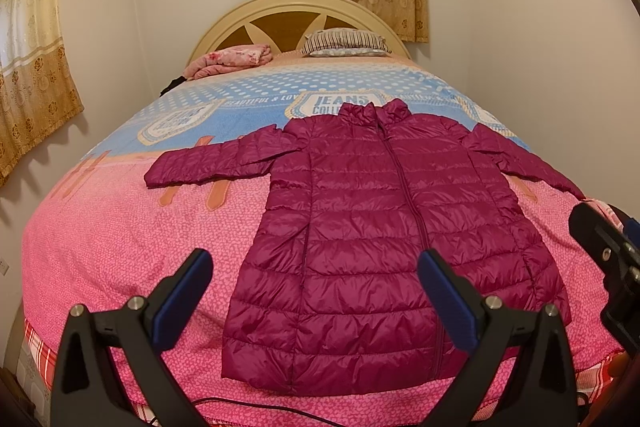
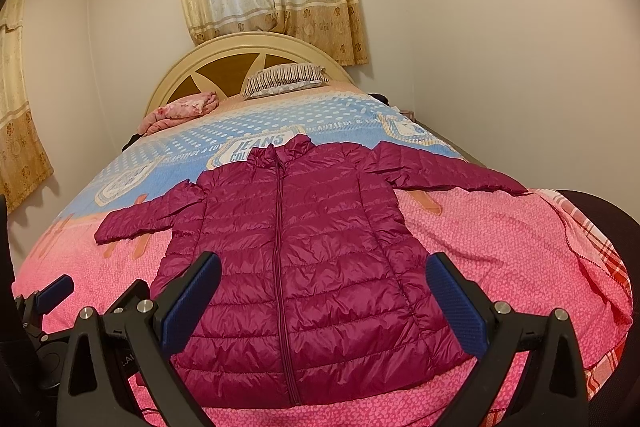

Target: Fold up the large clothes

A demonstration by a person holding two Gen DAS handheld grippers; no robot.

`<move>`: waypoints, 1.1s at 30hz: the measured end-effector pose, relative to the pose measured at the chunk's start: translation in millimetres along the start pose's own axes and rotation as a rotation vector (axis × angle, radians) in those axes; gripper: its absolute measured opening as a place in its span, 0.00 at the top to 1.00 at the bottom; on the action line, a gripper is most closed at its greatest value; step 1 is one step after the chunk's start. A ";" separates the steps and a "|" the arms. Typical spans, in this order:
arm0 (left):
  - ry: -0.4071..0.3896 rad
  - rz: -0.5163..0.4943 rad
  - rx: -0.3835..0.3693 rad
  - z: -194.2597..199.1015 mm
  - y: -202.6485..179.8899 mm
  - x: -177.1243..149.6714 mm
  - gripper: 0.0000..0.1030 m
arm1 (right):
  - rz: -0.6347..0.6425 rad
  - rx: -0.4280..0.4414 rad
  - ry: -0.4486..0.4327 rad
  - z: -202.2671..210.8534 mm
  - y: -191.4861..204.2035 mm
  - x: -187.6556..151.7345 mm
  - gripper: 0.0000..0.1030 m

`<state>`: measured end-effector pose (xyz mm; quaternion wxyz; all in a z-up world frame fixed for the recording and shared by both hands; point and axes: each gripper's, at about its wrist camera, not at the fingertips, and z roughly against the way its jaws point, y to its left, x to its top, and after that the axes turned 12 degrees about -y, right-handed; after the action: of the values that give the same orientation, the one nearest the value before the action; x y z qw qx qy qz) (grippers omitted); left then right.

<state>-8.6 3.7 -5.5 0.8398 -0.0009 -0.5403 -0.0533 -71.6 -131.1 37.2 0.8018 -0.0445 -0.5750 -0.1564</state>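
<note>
Both the left gripper and right gripper gape empty, hiding the jacket hem corners.

Bare bedspread lies open on both sides of the spread jacket, while the pillow and folded blanket crowd only the headboard end.

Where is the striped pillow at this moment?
The striped pillow lies at the far end of the bed against the arched headboard, right of the folded pink blanket in both wrist views, well beyond the magenta jacket's collar.
</note>
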 end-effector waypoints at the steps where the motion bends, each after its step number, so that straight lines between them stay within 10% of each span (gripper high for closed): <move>1: 0.000 0.001 0.000 0.2 0.2 -0.1 0.00 | 0.001 0.000 0.002 -0.6 -0.2 -0.4 0.01; 20: 0.030 0.018 -0.054 -18.0 0.6 -6.4 0.00 | -0.026 -0.009 0.081 -30.6 -11.5 -9.5 0.01; 28: 0.085 0.127 -0.101 -87.8 26.6 3.7 0.00 | -0.192 0.019 0.217 -116.2 -79.2 -12.0 0.02; 33: 0.085 0.096 -0.024 -148.3 39.7 19.5 0.00 | -0.382 -0.051 0.264 -179.2 -166.7 2.6 0.50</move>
<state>137.6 32.7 -47.3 0.8634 -0.0345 -0.5029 -0.0196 41.6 -334.5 -38.5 0.8245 0.0659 -0.4591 -0.3241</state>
